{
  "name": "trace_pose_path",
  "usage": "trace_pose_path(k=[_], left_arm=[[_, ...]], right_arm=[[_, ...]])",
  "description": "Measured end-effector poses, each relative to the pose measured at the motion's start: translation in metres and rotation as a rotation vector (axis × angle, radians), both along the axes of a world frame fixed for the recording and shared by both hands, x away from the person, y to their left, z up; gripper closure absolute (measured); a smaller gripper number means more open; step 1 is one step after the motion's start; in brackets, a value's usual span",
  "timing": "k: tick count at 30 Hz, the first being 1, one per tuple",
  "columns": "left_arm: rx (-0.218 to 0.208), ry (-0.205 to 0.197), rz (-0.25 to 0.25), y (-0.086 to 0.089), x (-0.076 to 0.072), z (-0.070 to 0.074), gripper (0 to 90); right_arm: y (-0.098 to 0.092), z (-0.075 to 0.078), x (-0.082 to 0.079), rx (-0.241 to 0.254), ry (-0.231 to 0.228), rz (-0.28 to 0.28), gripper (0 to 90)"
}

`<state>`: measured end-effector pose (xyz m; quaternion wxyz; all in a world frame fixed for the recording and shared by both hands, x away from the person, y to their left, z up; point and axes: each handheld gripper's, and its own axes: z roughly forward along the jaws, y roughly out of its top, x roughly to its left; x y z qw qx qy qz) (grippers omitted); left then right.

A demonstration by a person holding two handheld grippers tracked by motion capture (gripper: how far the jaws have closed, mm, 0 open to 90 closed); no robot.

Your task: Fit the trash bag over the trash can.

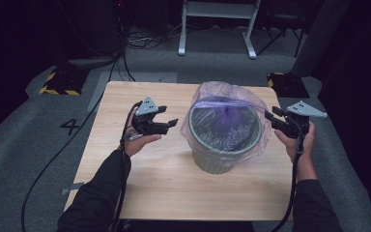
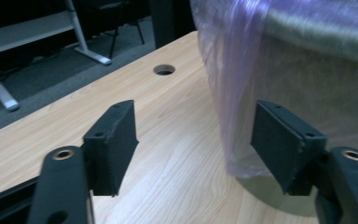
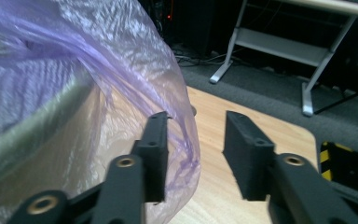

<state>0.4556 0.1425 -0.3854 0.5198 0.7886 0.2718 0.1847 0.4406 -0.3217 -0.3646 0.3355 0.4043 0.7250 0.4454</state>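
A grey ribbed bin (image 1: 224,145) stands on the right half of the wooden table (image 1: 140,183). A thin purple see-through bag (image 1: 227,96) lines it and hangs over its rim. My left gripper (image 1: 169,116) hovers just left of the bin, open. In the left gripper view nothing sits between the jaws of my left gripper (image 2: 193,116), and the bag's skirt (image 2: 233,70) hangs close to the right jaw. My right gripper (image 1: 270,116) is at the bin's right side, open. In the right gripper view a fold of the bag (image 3: 98,56) bulges past the left jaw of that gripper (image 3: 196,119), unpinched.
A round hole (image 2: 164,70) is cut in the table near its far edge. On the grey carpet stand a white metal frame (image 1: 217,29) and yellow-and-black striped blocks (image 1: 60,79) (image 1: 287,82). Cables trail off the table's left side.
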Motion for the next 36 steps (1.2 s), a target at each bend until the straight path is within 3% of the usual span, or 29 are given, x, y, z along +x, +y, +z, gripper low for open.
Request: trace_pose_path(k=[2, 10, 14, 19, 23, 24, 28, 31, 36], left_arm=[[-0.004, -0.034, 0.003, -0.004, 0.000, 0.006, 28.6], [0.030, -0.088, -0.040, -0.031, 0.015, 0.030, 29.7], [0.022, -0.087, -0.048, -0.042, 0.027, 0.037, 32.4], [0.014, -0.071, -0.064, -0.050, 0.041, 0.041, 36.5], [0.007, -0.048, -0.098, -0.056, 0.050, 0.043, 46.3], [0.013, -0.056, -0.108, -0.058, 0.050, 0.043, 52.7], [0.064, -0.063, -0.132, -0.069, 0.055, 0.042, 74.0], [0.065, -0.068, -0.169, -0.076, 0.056, 0.041, 86.2], [0.052, -0.053, -0.169, -0.081, 0.060, 0.040, 89.9]], right_arm=[[0.001, 0.003, -0.001, -0.004, -0.012, 0.000, 55.4], [0.006, 0.011, 0.002, -0.038, -0.037, 0.014, 48.3], [0.012, 0.013, 0.013, -0.057, -0.011, 0.036, 51.6], [0.021, 0.014, 0.022, -0.105, -0.011, 0.060, 63.0], [0.026, 0.018, 0.025, -0.121, -0.035, 0.089, 78.1], [0.028, 0.019, 0.026, -0.128, -0.039, 0.090, 81.3], [0.031, 0.023, 0.030, -0.132, -0.042, 0.096, 88.0], [0.033, 0.022, 0.035, -0.125, -0.021, 0.088, 89.7], [0.032, 0.015, 0.044, -0.104, 0.036, 0.070, 90.0]])
